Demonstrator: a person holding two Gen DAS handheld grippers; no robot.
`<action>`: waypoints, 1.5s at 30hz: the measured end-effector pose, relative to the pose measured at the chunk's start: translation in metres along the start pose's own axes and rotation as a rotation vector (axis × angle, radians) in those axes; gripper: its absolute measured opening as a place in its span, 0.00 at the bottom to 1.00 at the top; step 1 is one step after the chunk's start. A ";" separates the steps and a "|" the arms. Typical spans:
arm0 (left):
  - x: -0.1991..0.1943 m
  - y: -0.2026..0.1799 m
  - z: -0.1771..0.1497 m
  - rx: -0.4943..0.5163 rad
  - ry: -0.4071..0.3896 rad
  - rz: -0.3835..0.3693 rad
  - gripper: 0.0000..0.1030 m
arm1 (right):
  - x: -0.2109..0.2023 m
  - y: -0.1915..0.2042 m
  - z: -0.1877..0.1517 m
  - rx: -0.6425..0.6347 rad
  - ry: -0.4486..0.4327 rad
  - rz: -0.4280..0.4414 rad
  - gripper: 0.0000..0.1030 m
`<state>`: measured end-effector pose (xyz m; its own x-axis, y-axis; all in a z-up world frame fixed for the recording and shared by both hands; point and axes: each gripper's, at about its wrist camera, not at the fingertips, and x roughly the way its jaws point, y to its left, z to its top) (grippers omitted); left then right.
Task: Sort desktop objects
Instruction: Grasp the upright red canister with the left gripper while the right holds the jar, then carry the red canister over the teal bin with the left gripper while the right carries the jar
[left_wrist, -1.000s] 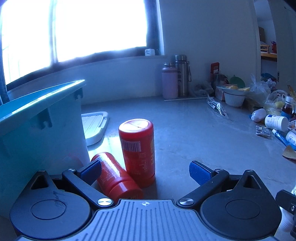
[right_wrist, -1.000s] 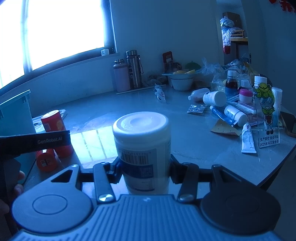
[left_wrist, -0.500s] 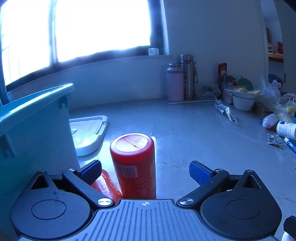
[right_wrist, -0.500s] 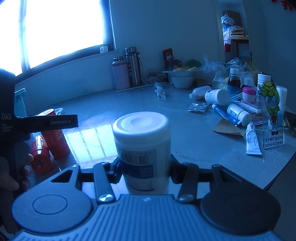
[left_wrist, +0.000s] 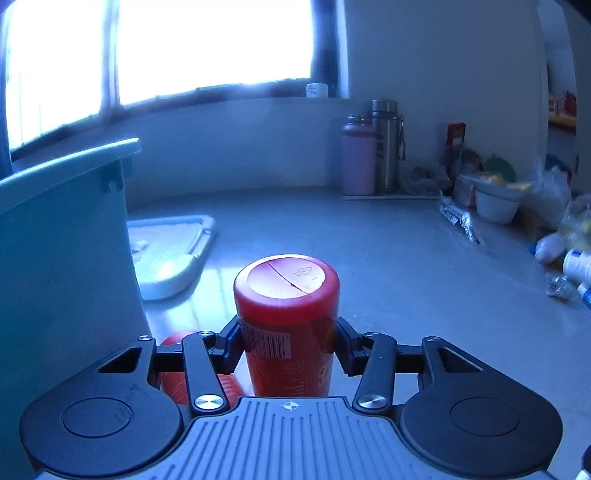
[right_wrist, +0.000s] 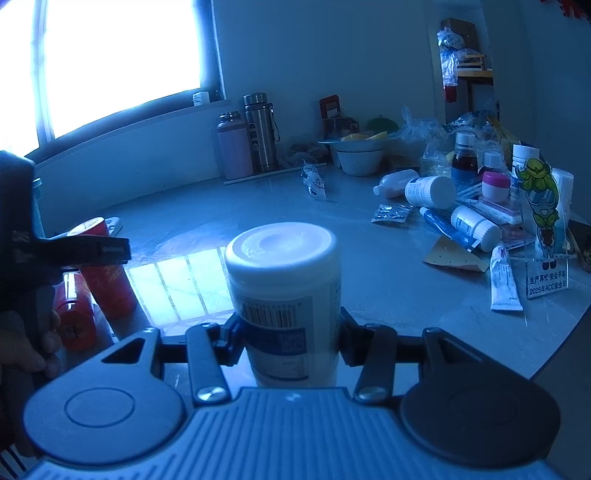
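Left wrist view showed the left gripper (left_wrist: 287, 347) with its jaws clamped on an upright red canister (left_wrist: 288, 328), one pad on each side of the cylindrical body just below the smooth, rounded cap. A barcode label wrapped the canister wall. A second red canister (left_wrist: 177, 373) lay on its side on the surface (left_wrist: 332, 229), low and left behind the jaw linkage, beside the teal plastic bin (left_wrist: 62, 236). A white moulded lid (left_wrist: 170, 251) lay flat behind the bin; only this view showed the lid in full.

Right wrist view showed the right gripper (right_wrist: 286, 341) with its jaws closed on an upright white bottle (right_wrist: 284, 295), a matte cylinder with a domed white cap and a blue-printed barcode label. Only this view showed the left gripper (right_wrist: 74, 251) from the side, gripping the red canister (right_wrist: 105, 269), with the fallen canister (right_wrist: 74, 317) just beside it and the person's hand (right_wrist: 22, 343) on the handle. It alone also showed the clutter at the far right in full: medicine bottles (right_wrist: 430, 192), a blister pack (right_wrist: 391, 213), an ointment tube (right_wrist: 504, 280) and an acrylic sign (right_wrist: 543, 229). Both views showed a pink flask (right_wrist: 234, 147) and a steel flask (right_wrist: 260, 133) near the wall.
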<state>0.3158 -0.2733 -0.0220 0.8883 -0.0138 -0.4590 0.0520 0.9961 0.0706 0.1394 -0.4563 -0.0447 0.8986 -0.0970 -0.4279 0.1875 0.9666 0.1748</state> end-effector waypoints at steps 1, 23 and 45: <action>0.000 0.001 0.000 0.000 0.002 -0.004 0.49 | 0.000 0.000 0.000 0.000 -0.001 -0.001 0.48; -0.120 0.025 0.018 0.018 -0.095 -0.157 0.49 | -0.074 0.026 0.022 -0.020 -0.110 0.003 0.48; -0.231 0.067 0.055 0.010 -0.261 -0.196 0.49 | -0.124 0.070 0.053 -0.057 -0.236 0.081 0.47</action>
<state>0.1394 -0.2084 0.1379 0.9479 -0.2280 -0.2225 0.2367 0.9715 0.0128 0.0617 -0.3888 0.0676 0.9789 -0.0645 -0.1939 0.0939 0.9847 0.1466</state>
